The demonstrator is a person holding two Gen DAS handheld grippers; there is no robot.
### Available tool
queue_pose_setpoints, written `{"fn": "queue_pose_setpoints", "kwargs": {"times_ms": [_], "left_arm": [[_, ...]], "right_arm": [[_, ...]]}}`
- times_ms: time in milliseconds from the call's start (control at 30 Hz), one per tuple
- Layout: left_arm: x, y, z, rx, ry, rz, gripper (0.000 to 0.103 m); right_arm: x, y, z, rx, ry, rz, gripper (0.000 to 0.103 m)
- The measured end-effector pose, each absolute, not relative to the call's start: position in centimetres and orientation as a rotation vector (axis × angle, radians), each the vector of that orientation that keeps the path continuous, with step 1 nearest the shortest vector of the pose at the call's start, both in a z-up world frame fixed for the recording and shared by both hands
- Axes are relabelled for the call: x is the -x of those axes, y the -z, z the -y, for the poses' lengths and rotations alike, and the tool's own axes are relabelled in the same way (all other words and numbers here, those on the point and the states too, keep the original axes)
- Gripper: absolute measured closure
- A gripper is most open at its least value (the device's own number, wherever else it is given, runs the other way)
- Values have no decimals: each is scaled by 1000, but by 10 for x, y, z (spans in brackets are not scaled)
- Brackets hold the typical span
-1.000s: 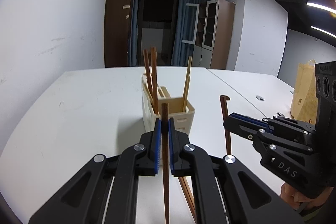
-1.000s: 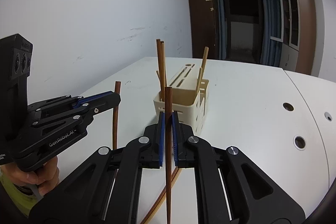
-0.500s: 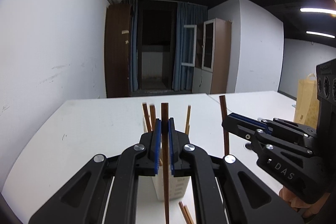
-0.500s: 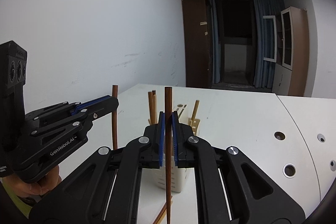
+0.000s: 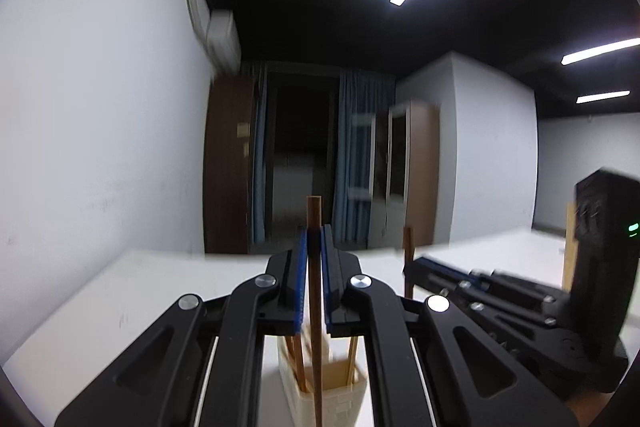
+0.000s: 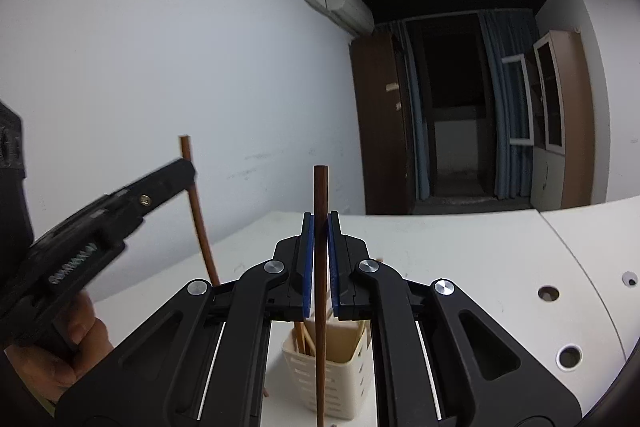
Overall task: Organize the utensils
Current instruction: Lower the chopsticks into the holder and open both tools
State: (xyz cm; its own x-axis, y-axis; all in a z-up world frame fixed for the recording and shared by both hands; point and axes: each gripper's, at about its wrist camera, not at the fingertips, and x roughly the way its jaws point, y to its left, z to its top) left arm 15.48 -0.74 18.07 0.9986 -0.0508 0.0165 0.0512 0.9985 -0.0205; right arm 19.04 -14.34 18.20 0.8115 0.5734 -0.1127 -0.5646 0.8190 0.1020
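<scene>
My left gripper (image 5: 314, 247) is shut on a dark brown chopstick (image 5: 315, 307) that stands upright between its blue pads. My right gripper (image 6: 321, 231) is likewise shut on a second brown chopstick (image 6: 320, 267), also upright. Both hang above a cream slotted utensil holder (image 6: 336, 379), seen low behind the jaws, with several chopsticks standing in it. The holder (image 5: 336, 395) sits at the bottom edge of the left wrist view. The right gripper (image 5: 410, 269) shows at the right there, and the left gripper (image 6: 188, 169) at the left in the right wrist view.
The holder stands on a white table (image 6: 460, 259) with round cable holes (image 6: 549, 293) toward the right. A hand (image 6: 60, 355) holds the left tool. A brown paper bag (image 5: 570, 247) stands at the far right. A white wall (image 6: 160, 87) runs along the left.
Both grippers have risen with their chopsticks and tipped up toward level. The holder has dropped to the bottom of both views and the ceiling has come into view.
</scene>
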Motion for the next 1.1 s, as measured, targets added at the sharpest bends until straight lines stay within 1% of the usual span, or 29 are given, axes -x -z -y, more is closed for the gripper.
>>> {"fn": "queue_pose_setpoints", "kwargs": {"times_ms": [67, 300, 433, 600, 767, 933, 1100], "left_arm": [[-145, -182, 14, -10, 43, 82, 96], [-133, -186, 23, -2, 13, 179, 96], [-127, -187, 17, 54, 12, 234, 96], [-125, -187, 12, 84, 15, 284, 96], [-145, -179, 8, 91, 12, 252, 96], [-174, -164, 5, 81, 34, 162, 96], [-193, -147, -1, 87, 44, 69, 96]], "right_arm": [[-186, -186, 144, -52, -573, -81, 97], [-189, -194, 156, -129, -616, 30, 97], [-189, -197, 163, -150, -605, 115, 97], [-196, -200, 161, -171, -611, 153, 97], [-213, -192, 148, -161, -623, 129, 97], [-235, -181, 136, -143, -614, 45, 97], [-237, -173, 130, -109, -622, 0, 97]]}}
